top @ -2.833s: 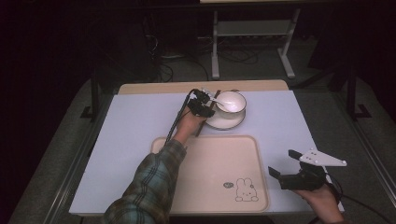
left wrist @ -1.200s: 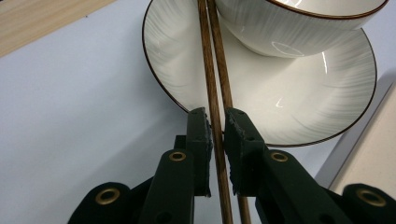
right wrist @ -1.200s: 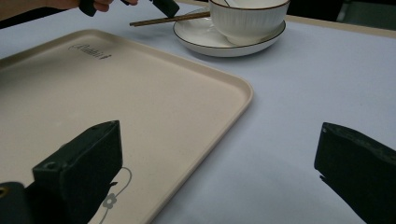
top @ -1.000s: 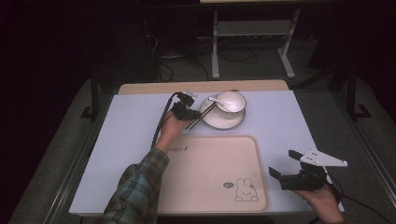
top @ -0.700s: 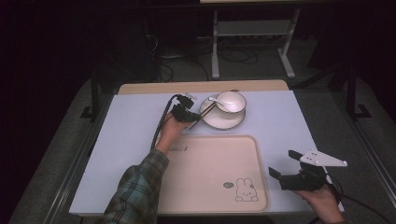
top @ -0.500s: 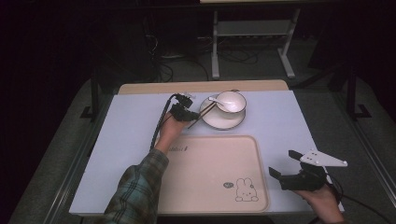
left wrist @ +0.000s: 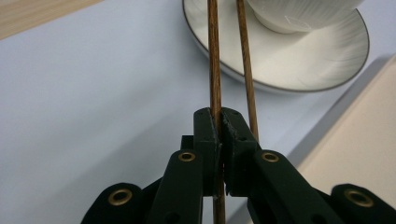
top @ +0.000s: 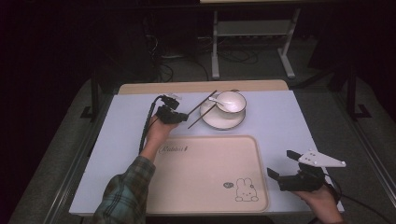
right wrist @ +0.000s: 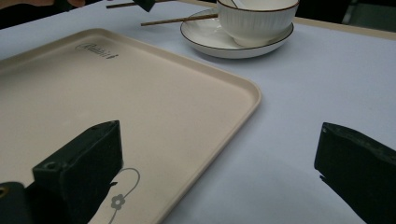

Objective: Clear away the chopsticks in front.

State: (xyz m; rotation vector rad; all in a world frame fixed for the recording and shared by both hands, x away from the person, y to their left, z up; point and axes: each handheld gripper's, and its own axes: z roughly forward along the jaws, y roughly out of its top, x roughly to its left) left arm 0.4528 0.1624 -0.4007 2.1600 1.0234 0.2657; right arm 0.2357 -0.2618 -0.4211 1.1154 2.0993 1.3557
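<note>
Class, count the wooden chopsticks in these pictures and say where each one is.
2. One thin brown wooden chopstick is clamped in the left gripper; the other chopstick lies beside it, leaning on the white saucer.

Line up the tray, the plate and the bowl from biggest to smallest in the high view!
1. tray
2. plate
3. bowl, sitting on the plate
</note>
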